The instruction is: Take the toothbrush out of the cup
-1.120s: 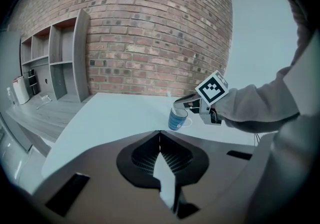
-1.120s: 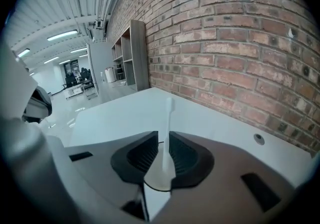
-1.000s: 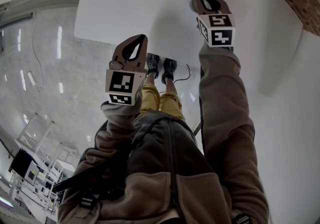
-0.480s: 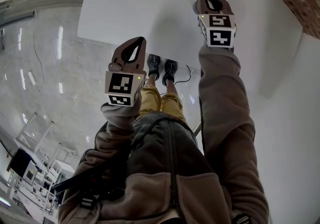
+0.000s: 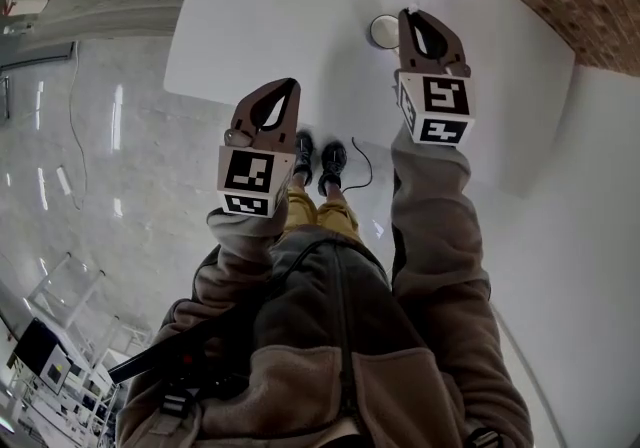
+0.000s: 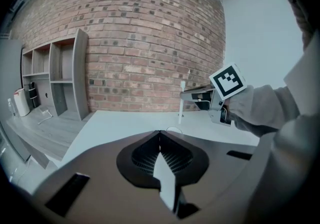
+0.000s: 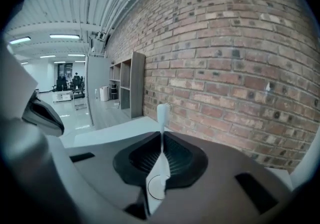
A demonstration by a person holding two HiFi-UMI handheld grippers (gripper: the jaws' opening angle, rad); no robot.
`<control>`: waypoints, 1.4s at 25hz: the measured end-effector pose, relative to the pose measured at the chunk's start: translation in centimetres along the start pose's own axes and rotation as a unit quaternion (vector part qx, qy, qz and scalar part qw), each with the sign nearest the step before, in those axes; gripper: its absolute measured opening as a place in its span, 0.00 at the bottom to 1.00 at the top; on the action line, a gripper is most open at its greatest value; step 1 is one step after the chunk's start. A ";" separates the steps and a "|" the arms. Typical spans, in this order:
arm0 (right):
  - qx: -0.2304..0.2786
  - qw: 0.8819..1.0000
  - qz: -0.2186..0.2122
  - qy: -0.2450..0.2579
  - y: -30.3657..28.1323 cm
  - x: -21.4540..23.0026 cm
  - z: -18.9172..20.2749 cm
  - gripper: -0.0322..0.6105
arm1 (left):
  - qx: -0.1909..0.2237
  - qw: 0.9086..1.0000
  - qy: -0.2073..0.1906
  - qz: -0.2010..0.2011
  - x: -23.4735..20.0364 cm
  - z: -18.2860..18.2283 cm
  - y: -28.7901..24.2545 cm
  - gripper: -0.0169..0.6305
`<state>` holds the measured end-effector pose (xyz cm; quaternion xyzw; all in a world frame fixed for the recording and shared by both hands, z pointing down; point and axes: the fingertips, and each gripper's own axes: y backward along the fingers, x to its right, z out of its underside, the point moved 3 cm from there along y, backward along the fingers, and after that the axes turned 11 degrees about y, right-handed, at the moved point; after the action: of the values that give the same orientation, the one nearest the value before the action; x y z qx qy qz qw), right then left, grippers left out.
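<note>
In the head view, the left gripper [image 5: 289,87] hangs in the air near the front edge of the white desk [image 5: 270,16], well apart from the work. The right gripper [image 5: 407,16] is farther in, just beside the white cup [image 5: 371,32], which stands upright on the desk with its mouth showing as an open ring; the toothbrush itself cannot be picked out here.

In the left gripper view, this gripper's fingers are pressed together with nothing between them. Past them, in front of the brick wall [image 6: 140,43], the right gripper holds the white toothbrush [image 6: 181,102] upright, its lower end just above the cup's rim (a thin arc from this angle).

In the right gripper view, the fingers are clamped on the toothbrush's handle, the head standing up beyond them. The cup shows as a small circle below.

As I judge it, the pull is essentially done: the brush looks clear of the cup, and only carrying it away and putting it down remains
</note>
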<state>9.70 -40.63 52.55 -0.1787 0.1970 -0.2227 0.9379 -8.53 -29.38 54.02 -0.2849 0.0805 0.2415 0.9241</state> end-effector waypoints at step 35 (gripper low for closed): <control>0.195 0.972 0.130 -0.020 26.1 2.4 -19.0 0.08 | 0.239 0.954 -0.142 0.115 16.2 -22.4 10.7 0.03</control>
<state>12.17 -24.66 24.48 0.0300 0.1529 -0.1294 0.9793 0.00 -27.86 25.67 -0.0072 0.0358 0.3583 0.9329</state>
